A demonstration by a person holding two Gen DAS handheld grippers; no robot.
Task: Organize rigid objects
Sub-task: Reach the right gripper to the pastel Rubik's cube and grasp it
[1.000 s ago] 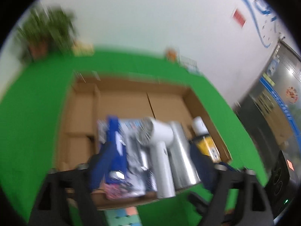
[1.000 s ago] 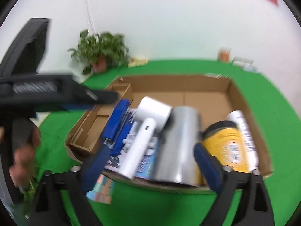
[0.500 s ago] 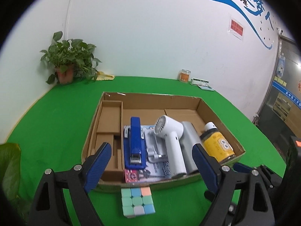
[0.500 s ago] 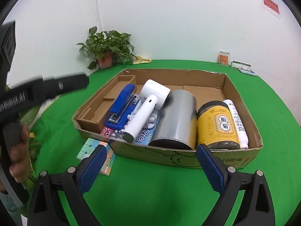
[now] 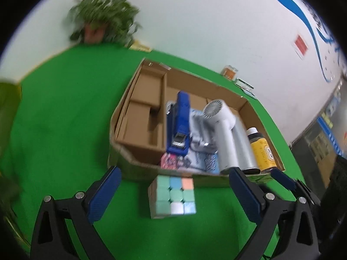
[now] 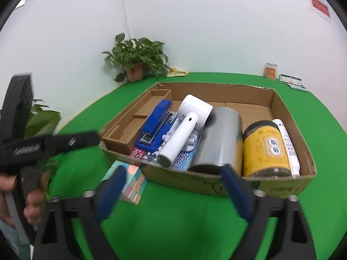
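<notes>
The left gripper [image 5: 173, 197], fingers just opened wide and still released, brackets the pastel puzzle cube [image 5: 172, 197] outside the shallow cardboard box [image 5: 138, 169], likely to box it, while the right gripper [image 6: 173, 191], closing, holds nothing.

Even, bright light falls with soft shadows. The left wrist view is smeared, the potted plant [image 5: 102, 19] perhaps worst; straight edges bow near both black rims.

The desk [image 6: 195, 221] is covered in matt green cloth. The box [image 6: 216, 183] is plain brown corrugated cardboard, unglazed. The stapler [image 6: 157, 117] has a glossy blue plastic body with bright metal at its mouth. The hair dryer [image 6: 184, 134] is smooth white plastic. The cylinder [image 6: 221, 138] is brushed grey metal. The puzzle cube [image 5: 173, 197] is matt pastel plastic.
</notes>
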